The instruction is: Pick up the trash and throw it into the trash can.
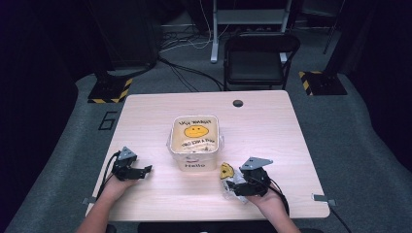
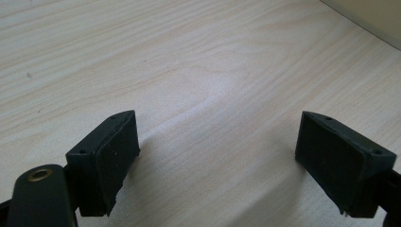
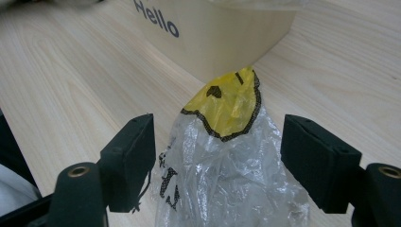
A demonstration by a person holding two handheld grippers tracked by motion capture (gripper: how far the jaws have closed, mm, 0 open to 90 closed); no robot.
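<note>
While both hands rest near the front edge of the wooden table [image 1: 145, 109], the left gripper [image 1: 145, 170] has its jaws spread wide over bare wood. The right gripper [image 3: 217, 156] also has its jaws spread wide, one on each side of a crumpled plastic bag [image 3: 227, 161] with a yellow smiley face, and neither touches it. The bag lies on the table just in front of a box [image 1: 194, 141] that says "Hello". A black chair [image 1: 257, 58] stands behind the table.
</note>
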